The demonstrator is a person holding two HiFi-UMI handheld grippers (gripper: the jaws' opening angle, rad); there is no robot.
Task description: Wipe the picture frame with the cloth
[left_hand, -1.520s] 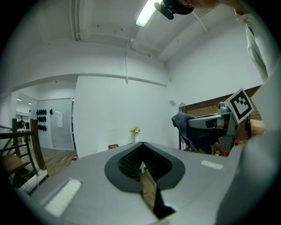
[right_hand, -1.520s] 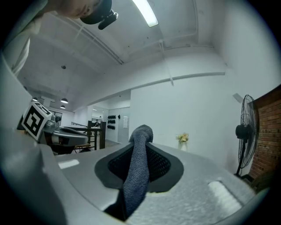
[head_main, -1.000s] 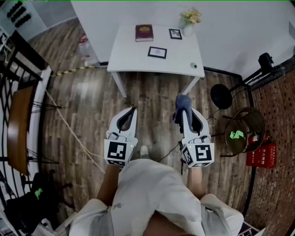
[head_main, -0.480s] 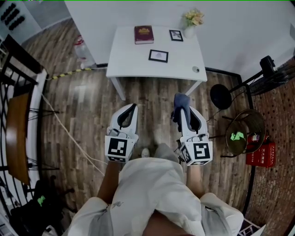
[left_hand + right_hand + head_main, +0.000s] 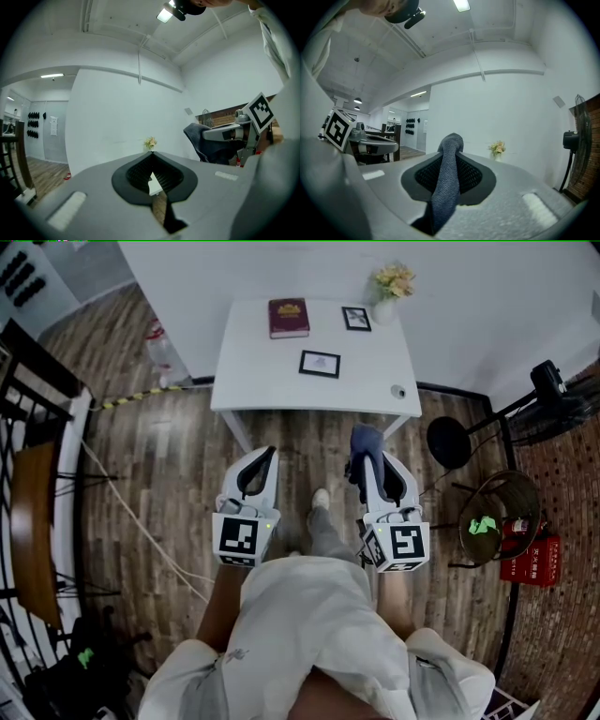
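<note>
Held side by side, both point toward the tabletop point(image 5: 272, 371). The left gripper point(image 5: 268, 457) has its fingers closed and empty; the right gripper point(image 5: 373, 465) has its fingers clamped on the dark cloth point(image 5: 365, 442).

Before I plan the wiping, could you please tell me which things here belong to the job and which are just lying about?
For the job: cloth, held in the right claw; picture frame mid-table; smaller frame behind it (cannot tell which is meant); white table.

Lying about: book; flower vase; small round object; fan.
</note>
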